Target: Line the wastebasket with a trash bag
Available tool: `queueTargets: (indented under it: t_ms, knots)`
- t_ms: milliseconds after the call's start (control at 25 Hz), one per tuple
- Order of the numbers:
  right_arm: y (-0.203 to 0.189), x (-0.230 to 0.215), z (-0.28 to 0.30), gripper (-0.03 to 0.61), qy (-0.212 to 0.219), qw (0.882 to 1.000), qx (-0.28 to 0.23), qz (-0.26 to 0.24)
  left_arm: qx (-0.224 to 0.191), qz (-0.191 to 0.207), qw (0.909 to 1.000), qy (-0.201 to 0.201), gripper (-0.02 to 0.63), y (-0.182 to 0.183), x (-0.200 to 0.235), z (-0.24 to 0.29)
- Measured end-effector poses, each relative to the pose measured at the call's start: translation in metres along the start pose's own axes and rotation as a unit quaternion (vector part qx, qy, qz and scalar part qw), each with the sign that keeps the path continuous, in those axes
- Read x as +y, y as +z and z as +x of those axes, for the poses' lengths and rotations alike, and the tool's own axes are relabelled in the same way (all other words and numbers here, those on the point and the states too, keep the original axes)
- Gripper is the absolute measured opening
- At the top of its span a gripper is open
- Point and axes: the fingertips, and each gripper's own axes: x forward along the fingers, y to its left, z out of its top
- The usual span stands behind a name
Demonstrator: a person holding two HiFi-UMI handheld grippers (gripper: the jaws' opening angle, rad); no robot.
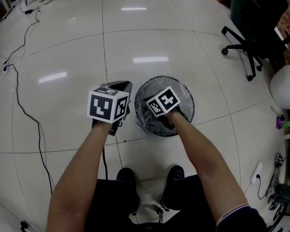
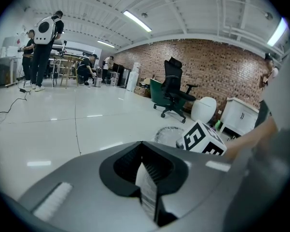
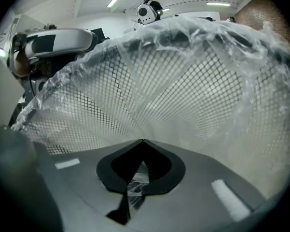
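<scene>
Black mesh wastebasket point(image 1: 157, 80); clear trash bag point(image 3: 222, 47); glossy white tile floor point(image 1: 62, 42).

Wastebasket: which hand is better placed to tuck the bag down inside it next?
Probably right. The right gripper is down inside the wastebasket, shut on the trash bag lining it. The left gripper is shut and empty, outside the rim.

Glossy tiled floor point(image 1: 159, 42), mesh wastebasket point(image 1: 187, 100), black cable point(image 1: 38, 129), office chair point(image 1: 253, 37)

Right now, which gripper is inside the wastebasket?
The right gripper, shut on the trash bag, reaches into the wastebasket; the left gripper is outside, beside it.
</scene>
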Motion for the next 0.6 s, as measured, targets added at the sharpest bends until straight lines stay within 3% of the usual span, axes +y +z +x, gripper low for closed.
queueTargets:
  t_ms: [600]
  knots:
    - [0.014, 0.005, -0.034, 0.002, -0.006, 1.000, -0.028, -0.002, -0.004, 0.011, 0.9999, 0.001, 0.011, 0.005, -0.009, -0.006]
